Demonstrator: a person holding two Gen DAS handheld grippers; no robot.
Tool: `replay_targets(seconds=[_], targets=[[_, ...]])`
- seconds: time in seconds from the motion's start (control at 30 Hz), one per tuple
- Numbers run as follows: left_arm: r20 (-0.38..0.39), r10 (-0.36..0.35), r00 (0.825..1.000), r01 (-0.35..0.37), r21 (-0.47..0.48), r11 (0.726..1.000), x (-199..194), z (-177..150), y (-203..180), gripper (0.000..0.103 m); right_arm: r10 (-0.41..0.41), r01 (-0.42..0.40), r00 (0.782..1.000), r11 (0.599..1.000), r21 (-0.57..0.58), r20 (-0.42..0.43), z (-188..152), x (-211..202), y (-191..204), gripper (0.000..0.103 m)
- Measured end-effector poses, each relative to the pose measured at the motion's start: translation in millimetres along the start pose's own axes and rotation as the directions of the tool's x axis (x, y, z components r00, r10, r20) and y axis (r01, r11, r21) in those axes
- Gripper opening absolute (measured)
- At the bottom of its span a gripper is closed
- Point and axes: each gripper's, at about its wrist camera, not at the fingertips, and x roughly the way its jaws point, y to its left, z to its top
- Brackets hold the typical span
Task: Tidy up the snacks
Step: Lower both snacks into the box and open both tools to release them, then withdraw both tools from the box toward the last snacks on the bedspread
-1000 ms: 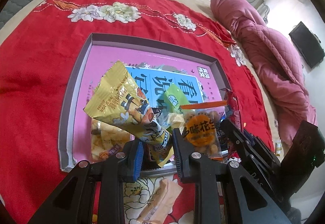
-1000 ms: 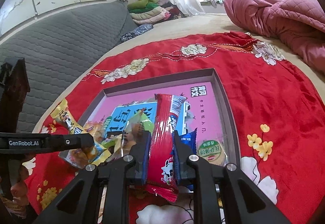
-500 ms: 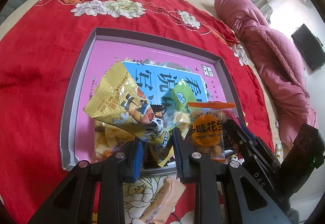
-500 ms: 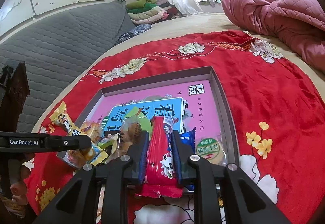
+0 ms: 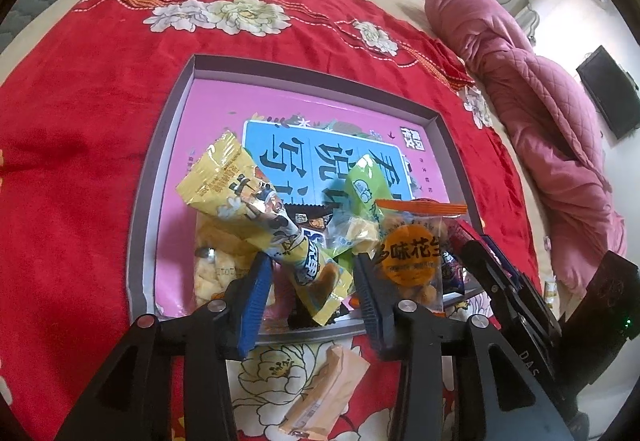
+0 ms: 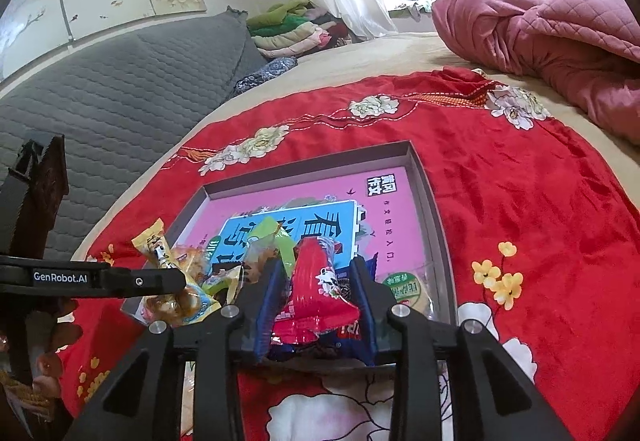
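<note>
A grey-rimmed box (image 5: 168, 145) with a pink printed floor lies on a red cloth and holds a pile of snack packets at its near end. My left gripper (image 5: 310, 281) has opened; the yellow cartoon packet (image 5: 248, 213) lies between its fingers on the pile. An orange-labelled peanut bag (image 5: 412, 261) and a green packet (image 5: 364, 193) lie beside it. My right gripper (image 6: 318, 293) has opened; the red packet (image 6: 314, 289) lies between its fingers at the box's (image 6: 432, 201) near end, over a blue packet. The left gripper's arm shows at left in the right wrist view.
A tan wafer packet (image 5: 324, 393) lies on the red floral cloth (image 5: 72, 161) just outside the box's near rim. A pink quilt (image 6: 552, 41) is bunched at the far right. A grey padded headboard (image 6: 120, 81) runs along the left.
Both grippers lowered their packets onto the pile at the box's near end and opened. The red packet sank from upright to lying low between the right fingers.
</note>
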Motion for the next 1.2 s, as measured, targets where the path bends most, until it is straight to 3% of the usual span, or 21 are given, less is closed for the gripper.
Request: replay_targets(seconds=[0.4,0.53,1.1,1.13,1.2], targets=[[0.017,0.013,1.000,-0.014,0.017,1.000,-13.5,-1.2,0.4,0.045,0.005,-0.005,1.000,1.000,-0.013,0.016,-2.5,-10.1,3.0,0.035],[0.021,0.015,1.000,-0.015,0.019,1.000,-19.0,-1.7,-0.6,0.045,0.009,-0.009,0.999,1.000,-0.009,0.032,-2.2,-16.4,2.3,0.048],[0.043,0.012,0.999,-0.014,0.043,0.999,-43.6,-11.2,-4.0,0.046,0.003,-0.003,1.000,1.000,0.016,0.029,-3.7,-39.5,9.6,0.054],[0.043,0.008,0.999,-0.010,0.046,0.999,-45.9,-12.2,-4.4,0.046,0.007,-0.008,1.000,1.000,0.019,0.024,-4.0,-41.7,10.7,0.057],[0.046,0.000,0.999,-0.002,0.048,0.999,-49.7,-13.9,-5.0,0.059,0.023,-0.023,1.000,0.999,0.023,-0.001,-4.8,-45.4,14.3,0.061]])
